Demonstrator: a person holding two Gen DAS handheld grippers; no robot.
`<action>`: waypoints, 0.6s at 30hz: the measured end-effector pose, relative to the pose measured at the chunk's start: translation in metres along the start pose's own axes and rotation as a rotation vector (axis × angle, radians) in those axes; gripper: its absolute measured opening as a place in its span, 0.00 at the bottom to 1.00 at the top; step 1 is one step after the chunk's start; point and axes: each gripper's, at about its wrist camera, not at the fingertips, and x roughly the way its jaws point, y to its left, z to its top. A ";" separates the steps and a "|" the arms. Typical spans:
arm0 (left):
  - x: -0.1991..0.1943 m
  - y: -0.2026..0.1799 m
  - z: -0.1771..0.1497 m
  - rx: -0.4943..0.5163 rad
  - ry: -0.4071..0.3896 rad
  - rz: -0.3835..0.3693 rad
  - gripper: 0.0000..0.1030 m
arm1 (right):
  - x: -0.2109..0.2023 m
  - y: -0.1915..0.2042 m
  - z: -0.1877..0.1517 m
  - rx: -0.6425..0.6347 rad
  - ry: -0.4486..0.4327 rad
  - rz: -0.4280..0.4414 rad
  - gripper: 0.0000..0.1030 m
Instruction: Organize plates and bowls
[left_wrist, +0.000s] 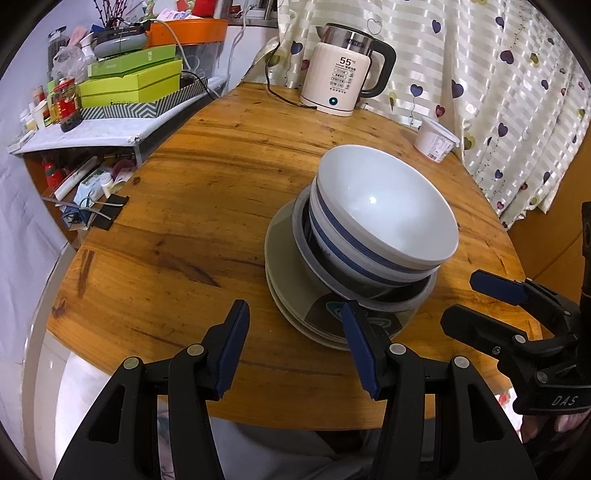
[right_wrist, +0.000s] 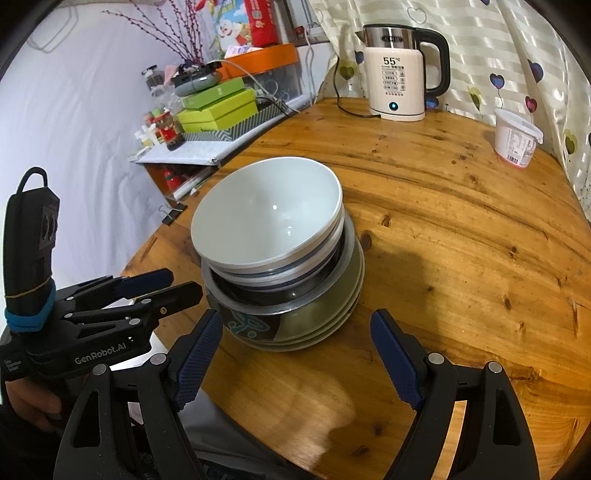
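Observation:
One stack stands near the front of the round wooden table (left_wrist: 207, 206). At the bottom lie grey-green plates (left_wrist: 284, 266) (right_wrist: 332, 325). On them sits a dark bowl with a grey rim (left_wrist: 391, 299) (right_wrist: 258, 317). Nested in it are white bowls with a blue band (left_wrist: 380, 206) (right_wrist: 266, 210). My left gripper (left_wrist: 295, 350) is open and empty just in front of the stack. It also shows in the right wrist view (right_wrist: 162, 284). My right gripper (right_wrist: 295, 354) is open and empty before the stack, and shows in the left wrist view (left_wrist: 476, 302).
A cream electric kettle (left_wrist: 340, 77) (right_wrist: 399, 77) stands at the table's far edge with its cord. A white plastic tub (left_wrist: 436, 140) (right_wrist: 517, 136) sits at the far right by the curtain. A cluttered shelf with green boxes (left_wrist: 133, 85) borders the table's left.

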 end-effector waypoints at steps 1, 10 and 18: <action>0.000 0.000 0.000 0.000 0.001 0.001 0.52 | 0.000 0.000 0.000 0.000 0.001 -0.001 0.81; 0.002 -0.004 -0.001 0.016 0.000 0.027 0.52 | 0.002 -0.001 -0.001 0.005 0.007 -0.002 0.81; 0.003 -0.004 0.000 0.021 0.004 0.042 0.52 | 0.003 -0.003 -0.003 0.012 0.011 0.000 0.81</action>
